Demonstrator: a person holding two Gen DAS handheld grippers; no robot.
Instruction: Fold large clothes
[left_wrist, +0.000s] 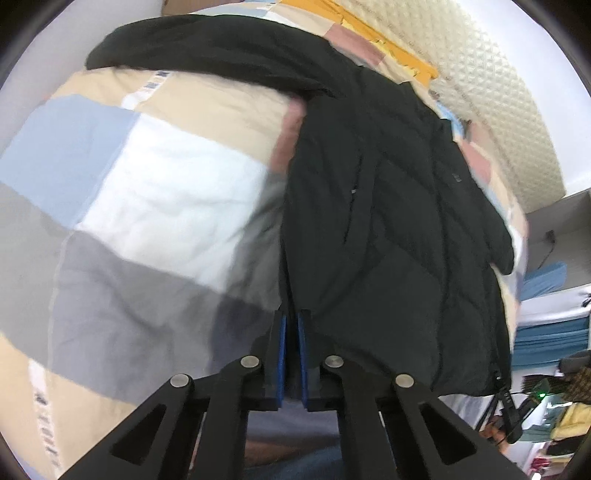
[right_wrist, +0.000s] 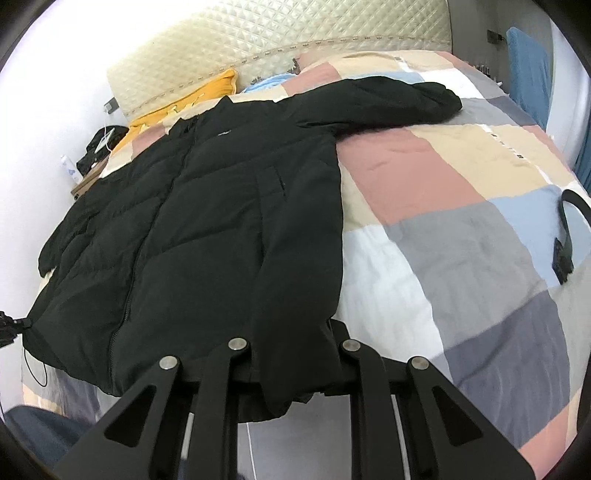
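The black puffer jacket (right_wrist: 207, 221) lies front-up and zipped on the patchwork quilt (right_wrist: 461, 206) of the bed, collar toward the quilted headboard (right_wrist: 280, 48), hem at the near edge of the bed.

Taking the jacket as the landmark and going left to right: in the right wrist view its left side reaches the bed's edge, with a drawcord toggle (right_wrist: 11, 328) hanging off the hem corner. The zip runs up the middle. The one sleeve (right_wrist: 399, 99) that is plainly visible stretches out sideways across the quilt, well right of the body.

In the left wrist view the left tool (left_wrist: 291, 354) sits at the jacket's hem edge, its blue pads (left_wrist: 282, 354) pressed nearly together with dark fabric between them; it seems to be pinching the hem there. The right tool (right_wrist: 295, 373) meets the hem in the right wrist view, but the cloth drapes over its tips, so I cannot tell whether they are spread or pressed together.

The step in hand looks like taking the hem to start a fold. To do it well, both grips should catch front and back layers together, as the padded shell is slippery and bulky. The outstretched sleeve likely wants folding across the chest first, or it will trail when the hem goes up toward the collar. Lift low and evenly, keeping the hem taut between the tools, so trapped air does not spring the fold open.
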